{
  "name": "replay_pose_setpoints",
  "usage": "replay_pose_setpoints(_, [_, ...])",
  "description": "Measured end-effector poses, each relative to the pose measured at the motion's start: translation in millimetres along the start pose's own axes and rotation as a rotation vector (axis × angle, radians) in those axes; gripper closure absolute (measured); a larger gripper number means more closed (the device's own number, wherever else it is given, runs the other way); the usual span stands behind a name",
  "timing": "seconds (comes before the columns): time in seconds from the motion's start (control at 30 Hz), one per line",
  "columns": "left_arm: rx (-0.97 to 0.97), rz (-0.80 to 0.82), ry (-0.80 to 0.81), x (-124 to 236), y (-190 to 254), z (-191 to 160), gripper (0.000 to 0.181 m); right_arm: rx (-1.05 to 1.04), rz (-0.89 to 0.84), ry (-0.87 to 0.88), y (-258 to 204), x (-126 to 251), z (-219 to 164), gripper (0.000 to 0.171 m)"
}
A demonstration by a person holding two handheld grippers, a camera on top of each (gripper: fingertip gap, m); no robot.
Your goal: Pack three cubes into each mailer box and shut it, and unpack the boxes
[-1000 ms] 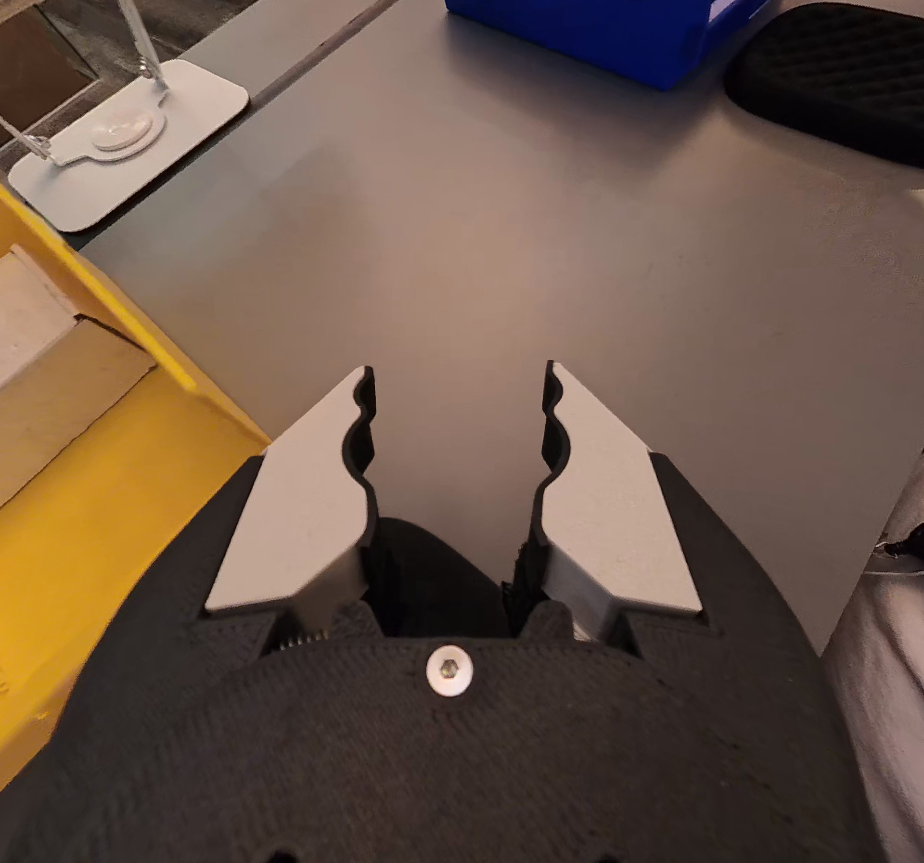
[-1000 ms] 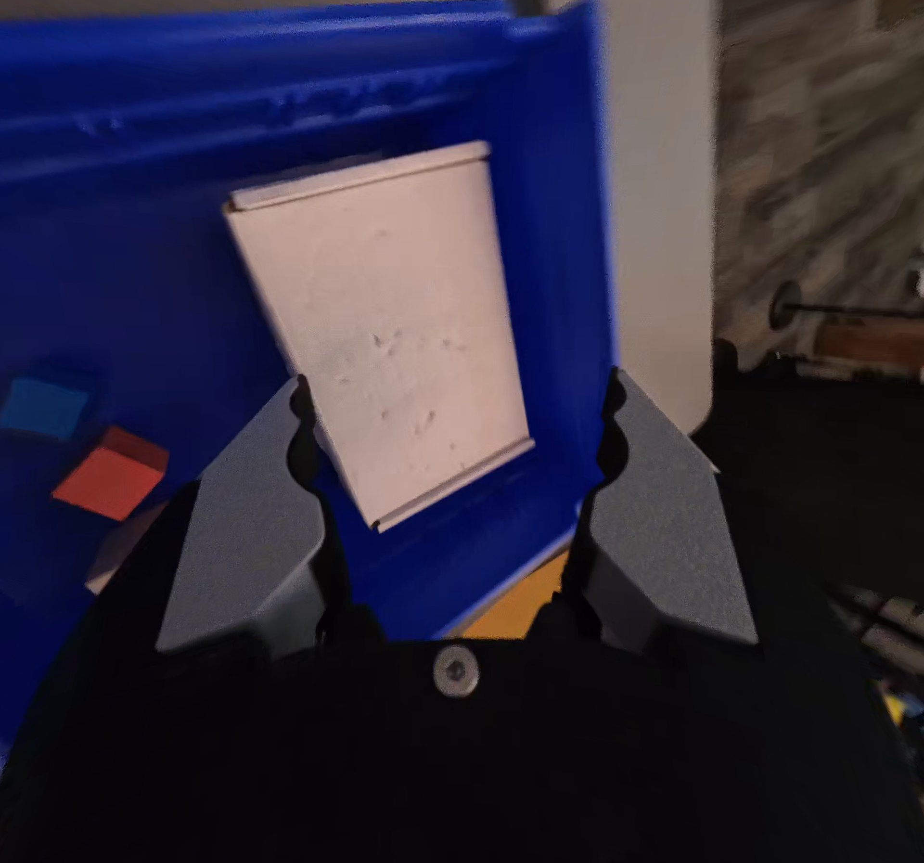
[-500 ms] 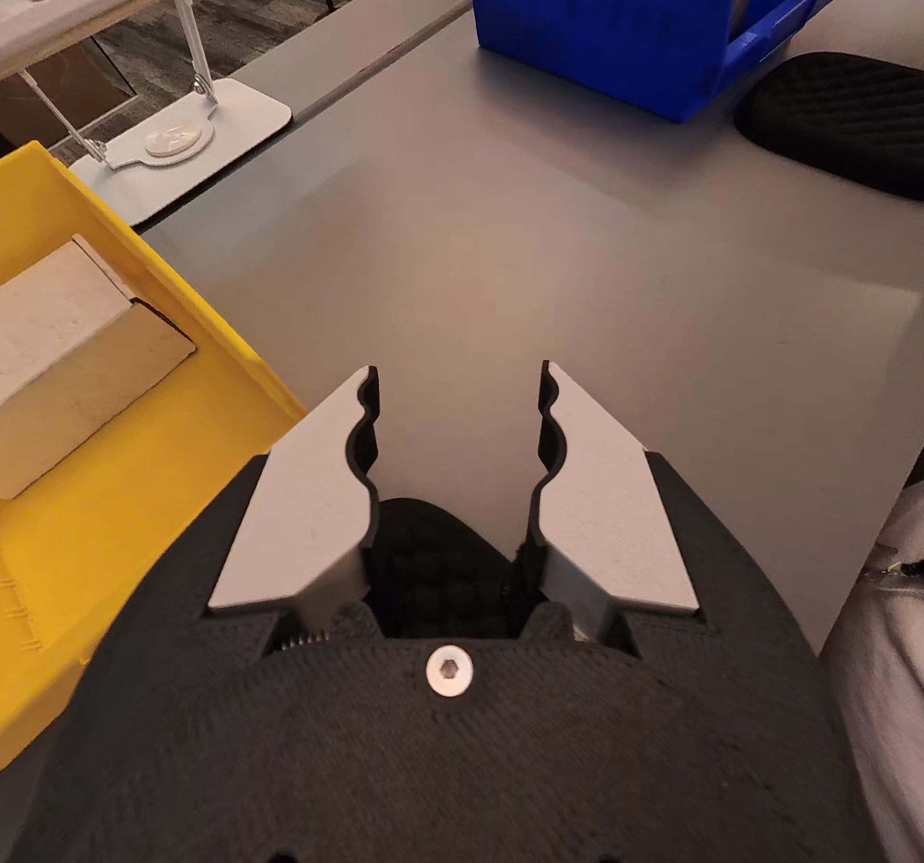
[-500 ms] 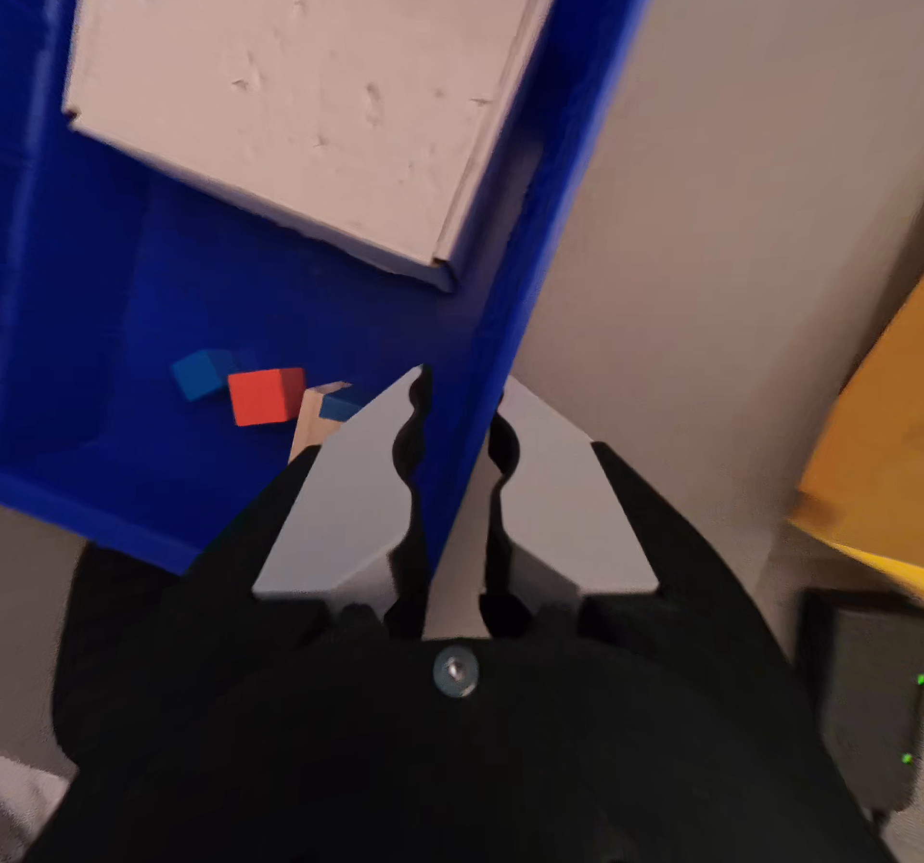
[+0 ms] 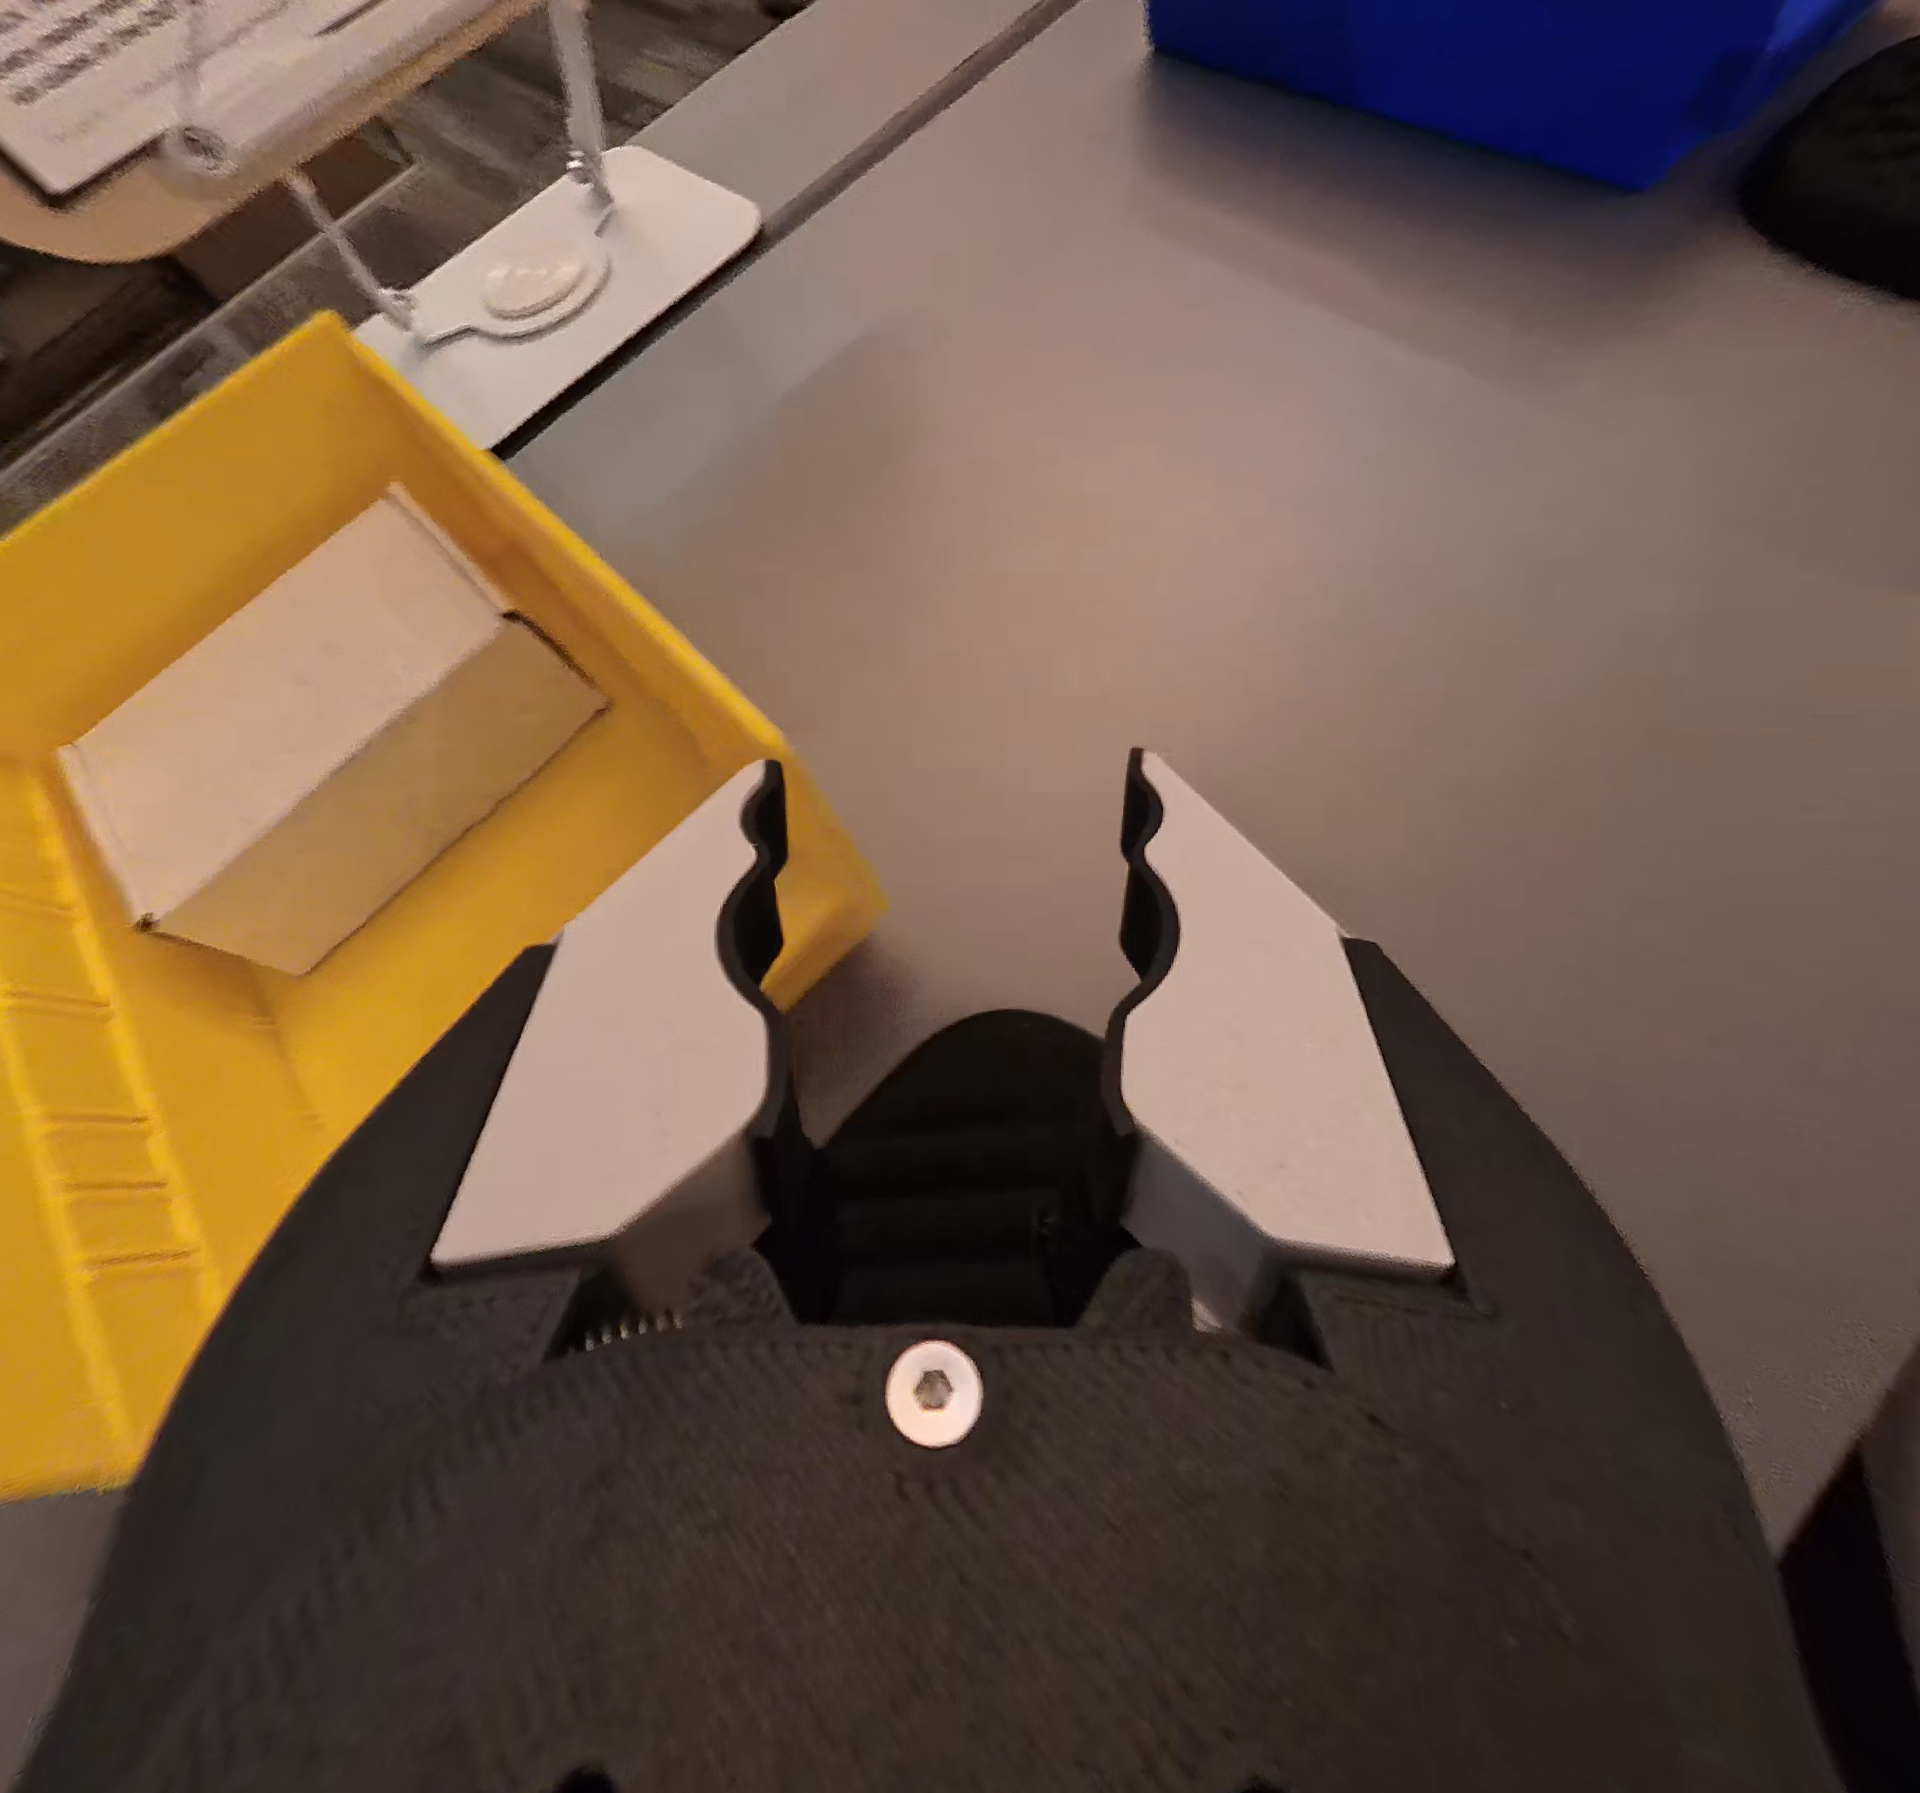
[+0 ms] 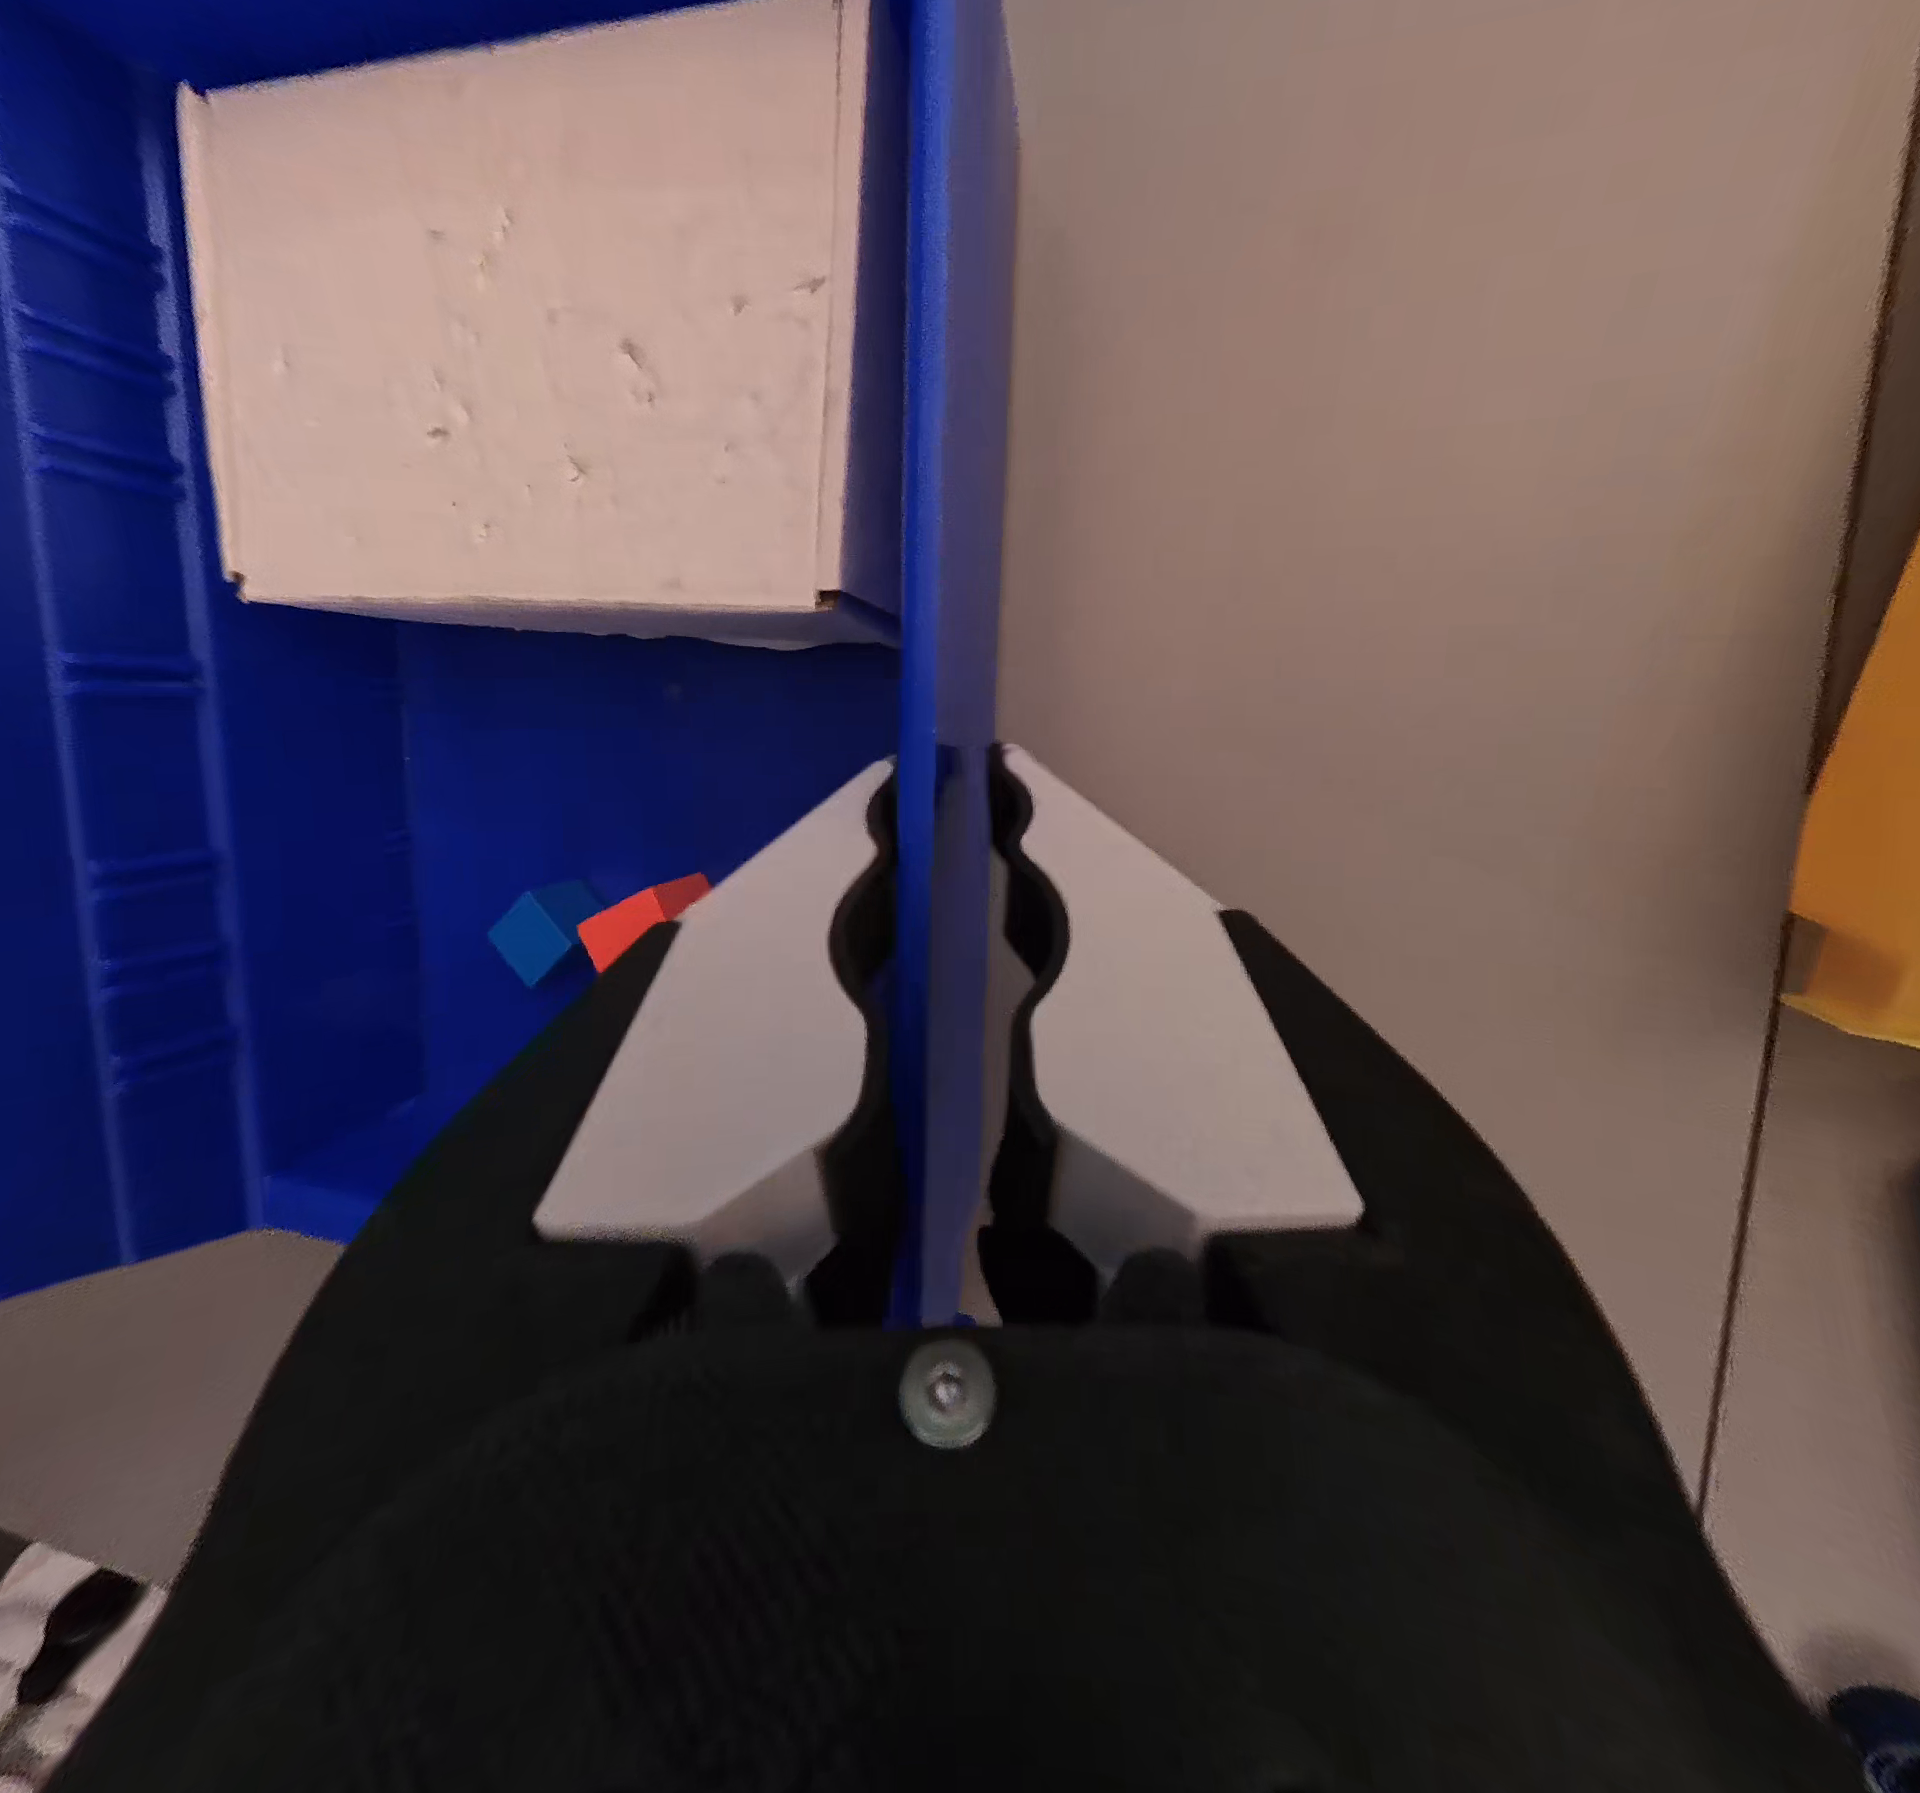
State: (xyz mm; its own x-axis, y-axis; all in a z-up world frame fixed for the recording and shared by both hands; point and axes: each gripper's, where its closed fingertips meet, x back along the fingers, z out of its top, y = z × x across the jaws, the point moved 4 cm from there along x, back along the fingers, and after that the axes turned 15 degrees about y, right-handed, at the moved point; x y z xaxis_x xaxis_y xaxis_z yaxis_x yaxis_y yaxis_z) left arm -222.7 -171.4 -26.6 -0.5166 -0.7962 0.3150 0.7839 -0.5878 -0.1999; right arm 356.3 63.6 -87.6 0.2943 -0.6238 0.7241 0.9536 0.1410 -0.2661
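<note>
My right gripper (image 6: 943, 777) is shut on the side wall of the blue bin (image 6: 940, 393). Inside that bin lie a closed white mailer box (image 6: 520, 330), a blue cube (image 6: 540, 933) and a red cube (image 6: 634, 917), partly hidden by my left finger. My left gripper (image 5: 951, 787) is open and empty above the grey table (image 5: 1299, 600), at the near corner of a yellow bin (image 5: 665, 621). A closed white mailer box (image 5: 312, 735) lies in the yellow bin. The blue bin also shows far off in the left wrist view (image 5: 1455, 8).
A white stand base (image 5: 582, 289) with a tilted sheet holder (image 5: 260, 8) stands behind the yellow bin at the table's far edge. A black pad (image 5: 1839, 185) lies right of the blue bin. The yellow bin's edge shows in the right wrist view (image 6: 1860, 860). The gap from one gripper's tips to the other's is roughly 60 cm.
My right gripper came down over the blue bin's side wall and closed on it. My left gripper swung left, bringing the yellow bin and its box more into view; it stayed open.
</note>
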Motion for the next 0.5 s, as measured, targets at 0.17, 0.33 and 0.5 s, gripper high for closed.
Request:
replay_pose_setpoints(0.17, [-0.001,0.068,-0.028,-4,-75,13,0.096,0.074,-0.018,0.320,-13,52,55,0.134])
replay_pose_setpoints(0.33, [-0.112,0.028,-0.284,-43,-158,1,0.058,0.336,0.078,0.751,-87,116,115,0.104])
replay_pose_setpoints(0.5, [-0.239,-0.138,-0.505,-91,-191,-21,0.056,0.489,0.238,0.938,-156,130,128,0.101])
